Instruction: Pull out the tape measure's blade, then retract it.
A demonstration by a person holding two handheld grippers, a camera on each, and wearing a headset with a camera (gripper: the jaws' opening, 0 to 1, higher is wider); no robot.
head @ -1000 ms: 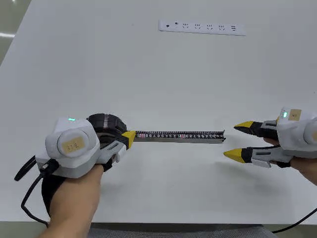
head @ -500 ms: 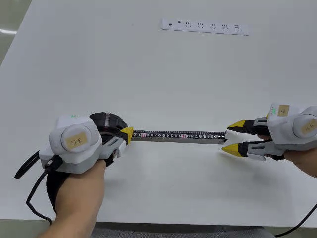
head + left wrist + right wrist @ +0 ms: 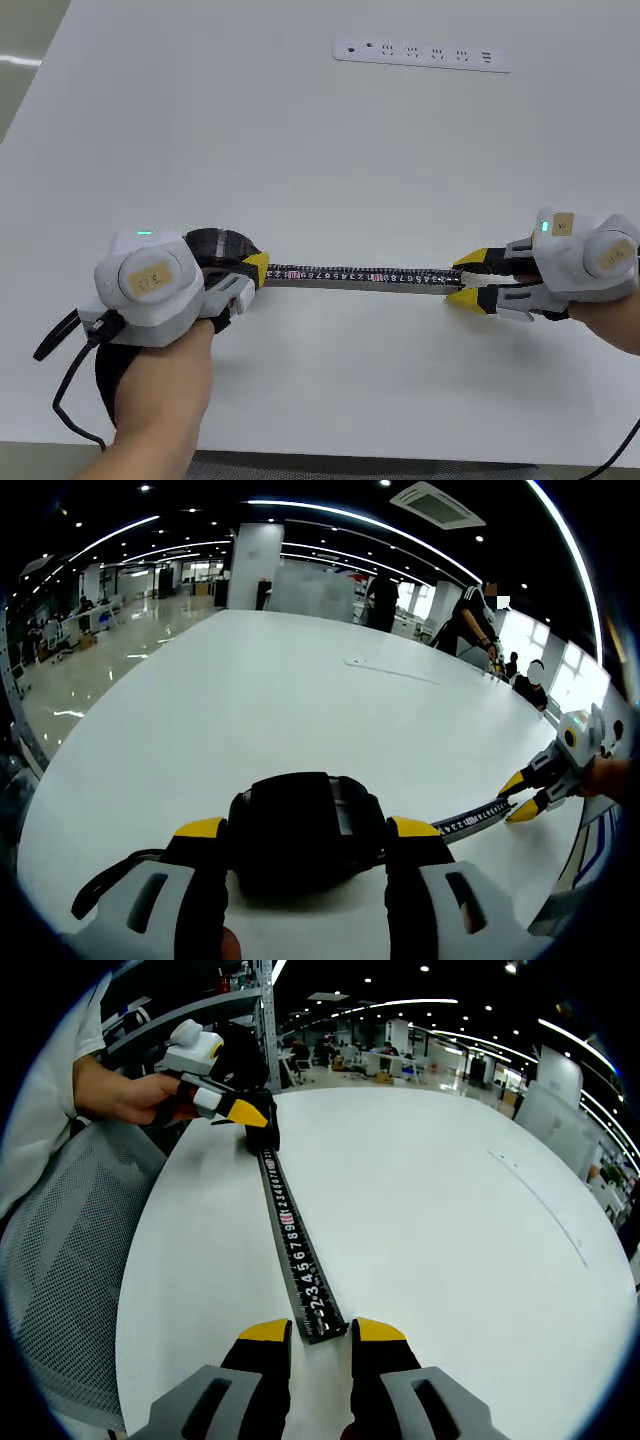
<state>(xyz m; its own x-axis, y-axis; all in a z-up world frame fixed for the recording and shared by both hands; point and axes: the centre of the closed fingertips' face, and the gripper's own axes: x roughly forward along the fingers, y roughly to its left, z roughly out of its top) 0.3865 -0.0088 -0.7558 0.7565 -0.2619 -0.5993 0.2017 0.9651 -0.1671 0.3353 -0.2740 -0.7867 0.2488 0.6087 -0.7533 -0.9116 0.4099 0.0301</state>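
While your left tongs [image 3: 308, 830] are clamped across the black tape measure [image 3: 215, 246], one yellow-tipped jaw on each side of the case, the case sits on the white worktop [image 3: 300, 150], over on the left of the head view. The blade [image 3: 360, 275] comes out of it and runs flat and straight along the worktop toward your right, numbers facing up. Your right tongs [image 3: 322, 1332] are down at the far end of it. In the right gripper view the blade's tip lies right between the two yellow tips with barely a sliver of space on either side, so honestly I can't tell if they're really pinching it or just bracketing it. The head view has the same setup, one jaw on the far side of the tip and one on the near side. The left gripper view catches those right tongs off to the right, at the end of the blade. Farther back on the worktop, well apart from everything else, there's a white power strip [image 3: 420, 54]. A black cable [image 3: 60, 395] loops off your left tongs toward the near edge.
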